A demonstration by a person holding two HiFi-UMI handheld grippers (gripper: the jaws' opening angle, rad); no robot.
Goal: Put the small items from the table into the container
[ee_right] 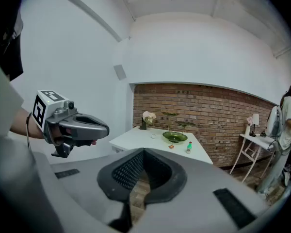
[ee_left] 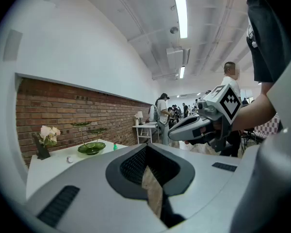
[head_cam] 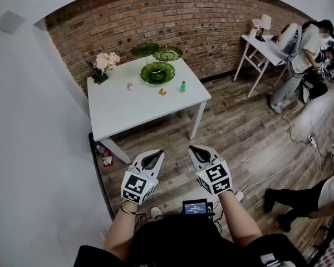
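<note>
Brick wall [head_cam: 211, 15] at the back, pink flowers [head_cam: 107, 60] near it. Small white side table [head_cam: 255, 42] with a lamp [head_cam: 265, 22] on the right, a person [head_cam: 303, 43] standing beside it, cables [head_cam: 292, 130] on the wood floor [head_cam: 250, 143].

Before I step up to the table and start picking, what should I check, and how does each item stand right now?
1. Left hand-held gripper empty: ok, jaws together on nothing.
2. Right hand-held gripper empty: ok, jaws together on nothing.
3. Jaws ready to pick: not ok, both must open first.
4. Items within reach: not ok, the white table stands ahead, apart from both grippers.
5. Targets located: ok, green bottle, orange item and small white item lie on the tabletop.
6. Green tiered dish has room: cannot tell from here.
</note>
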